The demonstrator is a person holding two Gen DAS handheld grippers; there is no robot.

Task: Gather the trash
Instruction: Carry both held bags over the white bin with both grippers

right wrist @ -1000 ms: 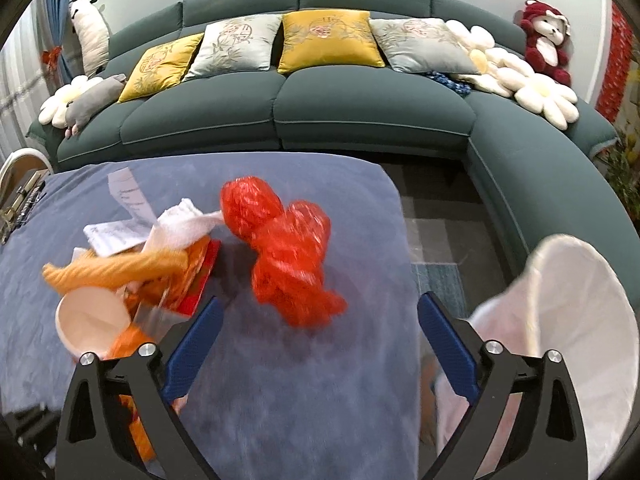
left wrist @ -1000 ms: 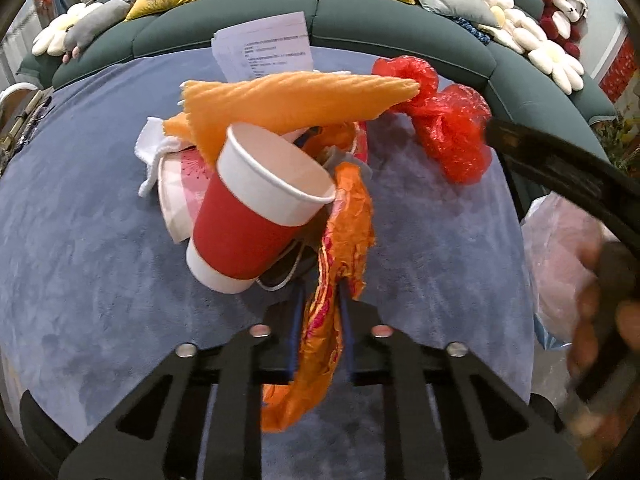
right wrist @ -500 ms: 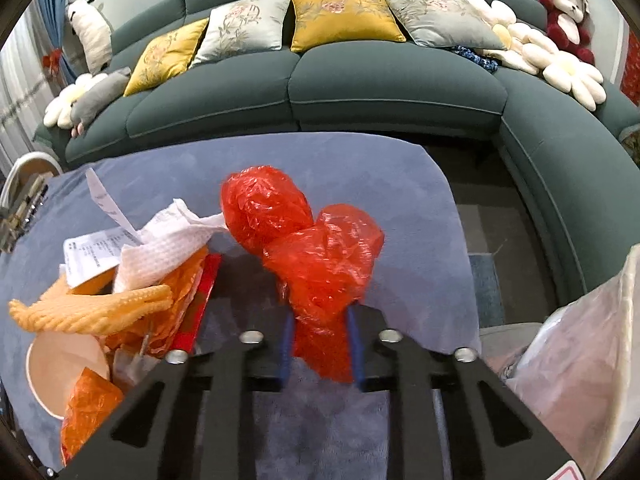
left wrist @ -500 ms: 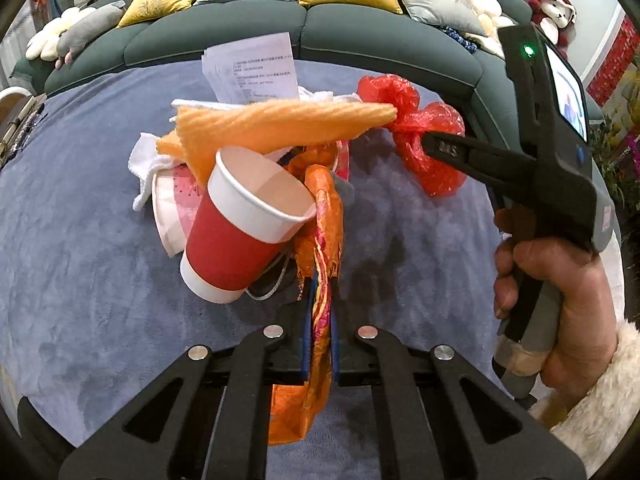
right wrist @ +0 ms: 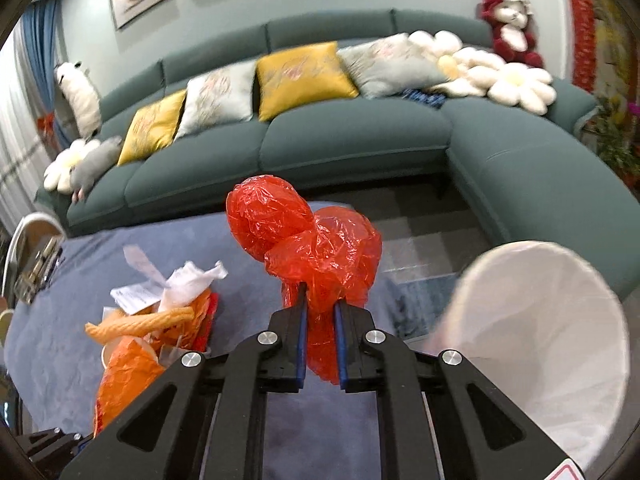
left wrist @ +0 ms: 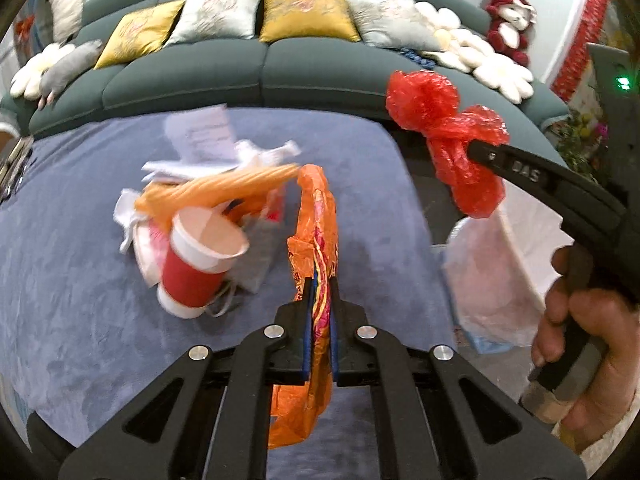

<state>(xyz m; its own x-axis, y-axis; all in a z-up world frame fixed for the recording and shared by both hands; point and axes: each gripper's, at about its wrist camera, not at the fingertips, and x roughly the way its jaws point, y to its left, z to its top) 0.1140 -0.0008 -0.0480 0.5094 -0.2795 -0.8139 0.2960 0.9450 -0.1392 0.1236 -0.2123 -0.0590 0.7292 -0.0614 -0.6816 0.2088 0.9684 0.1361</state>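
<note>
My left gripper is shut on an orange plastic wrapper and holds it above the blue-grey table. My right gripper is shut on a crumpled red plastic bag, lifted off the table; the bag also shows in the left wrist view. A pile of trash remains on the table: a red paper cup lying tilted, an orange cloth, white tissue and paper. A white-lined trash bin stands at the right, beside the table.
A dark green sofa with cushions and plush toys curves behind and right of the table. The bin's bag also shows in the left wrist view, off the table's right edge. Metal objects lie at the far left.
My right gripper closed on the red bag and lifted it off the table. My left gripper rose with the orange wrapper, pulling it clear of the pile.
</note>
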